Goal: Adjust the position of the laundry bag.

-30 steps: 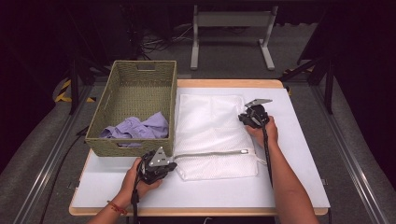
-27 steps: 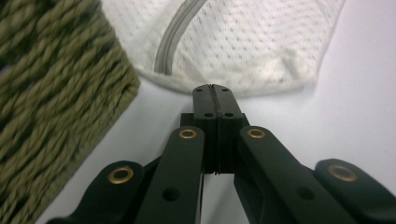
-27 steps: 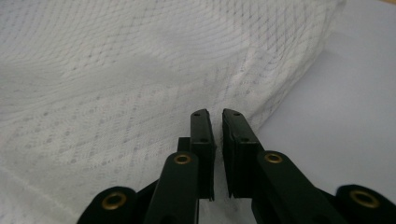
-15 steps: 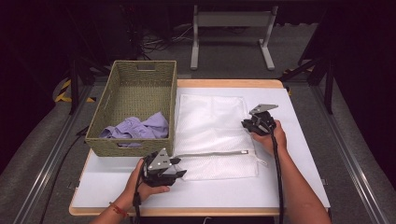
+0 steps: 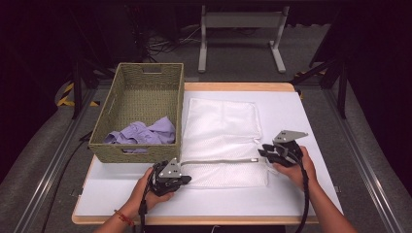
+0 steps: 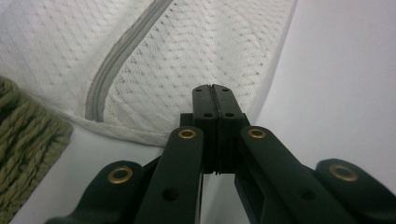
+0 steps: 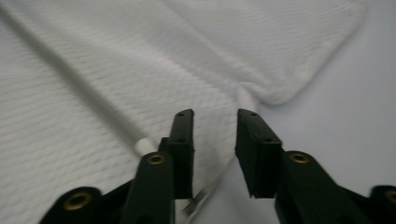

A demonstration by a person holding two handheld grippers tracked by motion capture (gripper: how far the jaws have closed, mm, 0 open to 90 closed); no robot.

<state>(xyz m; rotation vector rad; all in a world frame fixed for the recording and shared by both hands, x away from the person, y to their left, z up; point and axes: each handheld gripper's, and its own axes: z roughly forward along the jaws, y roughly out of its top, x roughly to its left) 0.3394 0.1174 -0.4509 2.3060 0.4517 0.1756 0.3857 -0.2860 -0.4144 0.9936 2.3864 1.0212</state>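
White mesh zippered laundry bag (image 5: 221, 138) lies flat on the white surface (image 5: 311, 116) beside the woven green basket (image 5: 141, 97), its near-left edge pinched in the fully closed left tongs (image 6: 213, 88), while the right tongs (image 7: 214, 122), just opening, hang parted and empty above its grey zipper's (image 5: 218, 161) end.

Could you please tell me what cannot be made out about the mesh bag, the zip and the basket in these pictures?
- High view: zip pull too small to tell from the right gripper beside it.
- Right gripper view: mesh bag blurred; its left and top run off the frame.
- Left gripper view: whether the shut left gripper pinches mesh, hidden by its own jaws.
- High view: purple cloth partly hidden by the basket wall.
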